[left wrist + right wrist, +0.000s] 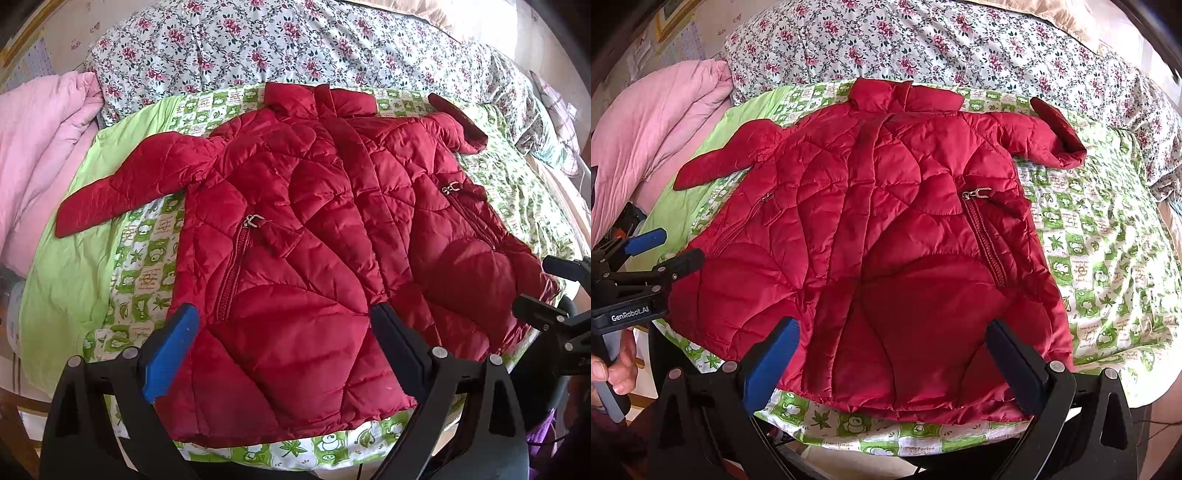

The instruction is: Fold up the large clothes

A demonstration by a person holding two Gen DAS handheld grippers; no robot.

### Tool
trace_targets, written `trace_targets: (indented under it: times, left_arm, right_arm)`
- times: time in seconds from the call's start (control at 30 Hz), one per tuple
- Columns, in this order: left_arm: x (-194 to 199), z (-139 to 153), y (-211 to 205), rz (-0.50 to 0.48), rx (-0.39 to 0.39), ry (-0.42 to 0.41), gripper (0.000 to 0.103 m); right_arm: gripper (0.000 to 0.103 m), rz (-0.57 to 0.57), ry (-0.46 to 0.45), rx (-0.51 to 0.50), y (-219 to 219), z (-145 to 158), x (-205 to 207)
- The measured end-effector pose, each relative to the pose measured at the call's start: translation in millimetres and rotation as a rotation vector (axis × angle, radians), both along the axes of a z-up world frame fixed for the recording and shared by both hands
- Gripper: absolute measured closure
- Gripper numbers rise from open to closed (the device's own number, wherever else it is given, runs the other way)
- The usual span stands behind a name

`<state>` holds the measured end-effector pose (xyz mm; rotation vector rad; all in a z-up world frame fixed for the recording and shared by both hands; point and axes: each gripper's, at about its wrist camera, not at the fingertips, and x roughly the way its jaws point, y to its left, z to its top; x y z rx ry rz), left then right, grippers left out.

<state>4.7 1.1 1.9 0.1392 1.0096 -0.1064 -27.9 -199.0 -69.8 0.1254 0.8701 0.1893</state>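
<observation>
**Jacket fills the middle; bare sheet at the edges**

The red jacket [295, 236] covers most of the green patterned sheet [1108, 266]. Bare sheet lies along the near hem, beside the jacket's right edge, and under the left sleeve [122, 188]. The floral quilt [258, 48] banks up just behind the collar. A pink blanket [40, 147] is heaped at the left. Both grippers, the left gripper [280, 343] and the right gripper [890, 354], hang spread wide over the hem.

Bed [554, 192], covered by green-and-white printed sheet [144, 258]. Red quilted jacket [295, 240] spread flat on sheet, front up. Floral quilt [258, 48] behind, pink comforter [40, 140] bunched at left.
</observation>
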Motion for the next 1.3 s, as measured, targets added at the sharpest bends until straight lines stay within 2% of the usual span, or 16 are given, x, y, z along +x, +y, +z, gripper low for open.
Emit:
trace_targets:
  times: [0.27, 0.4, 0.77, 0.97, 1.13, 1.3]
  left_arm:
    - [4, -3, -2, 0.009, 0.012, -0.005, 0.008]
    - [8, -3, -2, 0.028, 0.054, -0.034, 0.008]
    - [34, -4, -3, -0.003, 0.064, -0.017, 0.008]
    - [55, -4, -5, -0.008, 0.047, -0.055, 0.008]
    - [81, -8, -1, 0.021, -0.024, -0.052, 0.008]
    - [103, -14, -5, 0.041, 0.014, -0.096, 0.008]
  right_arm:
    - [0.002, -0.015, -0.008, 0.023, -9, 2, 4]
    - [0.002, -0.024, -0.011, 0.027, -16, 3, 9]
    - [0.002, -0.102, -0.068, 0.038, -64, 17, 44]
    - [0.002, -0.174, -0.095, 0.044, -113, 21, 88]
    - [0.003, -0.263, -0.113, 0.018, -163, 21, 138]
    - [0.004, -0.351, -0.107, 0.022, -209, 17, 185]
